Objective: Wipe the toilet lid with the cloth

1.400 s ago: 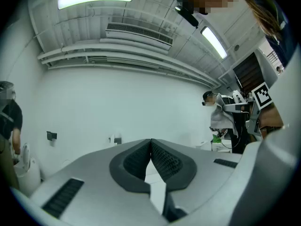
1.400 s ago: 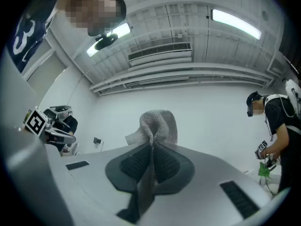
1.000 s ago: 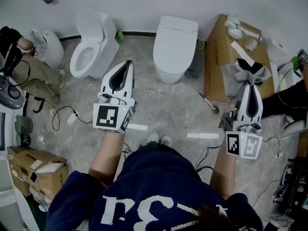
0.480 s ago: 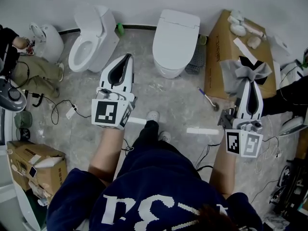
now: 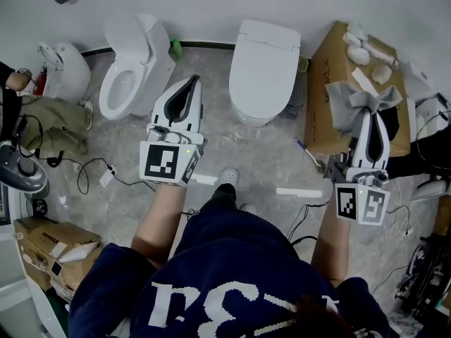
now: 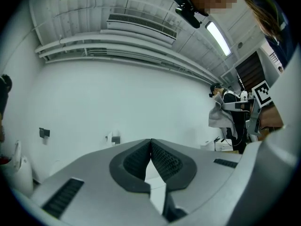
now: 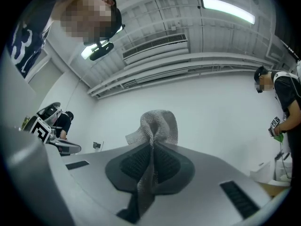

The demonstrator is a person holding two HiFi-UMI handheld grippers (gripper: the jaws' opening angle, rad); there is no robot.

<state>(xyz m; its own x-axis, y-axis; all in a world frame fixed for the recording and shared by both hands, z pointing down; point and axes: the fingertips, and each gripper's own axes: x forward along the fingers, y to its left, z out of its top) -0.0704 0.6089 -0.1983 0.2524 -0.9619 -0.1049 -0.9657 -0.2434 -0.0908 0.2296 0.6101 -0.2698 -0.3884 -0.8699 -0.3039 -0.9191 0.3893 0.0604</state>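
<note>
A white toilet with its lid (image 5: 263, 62) down stands against the far wall, ahead of me in the head view. My right gripper (image 5: 378, 115) is shut on a grey cloth (image 5: 358, 105), which bunches out past the jaw tips above a cardboard box. The same cloth (image 7: 156, 126) shows pinched between the pads in the right gripper view. My left gripper (image 5: 191, 84) is shut with nothing in it, held over the floor between the two toilets. Its closed tips (image 6: 151, 142) point up at a bare white wall.
A second toilet (image 5: 130, 65) with its seat open stands left of the closed one. A large cardboard box (image 5: 331, 83) with small items on top lies to the right. Cables (image 5: 91, 167) and tape strips cross the marble floor. Other people are at the far left and far right.
I have stepped closer to the toilets, which sit lower and larger in the head view. Both grippers stayed shut, the cloth still in the right one.
</note>
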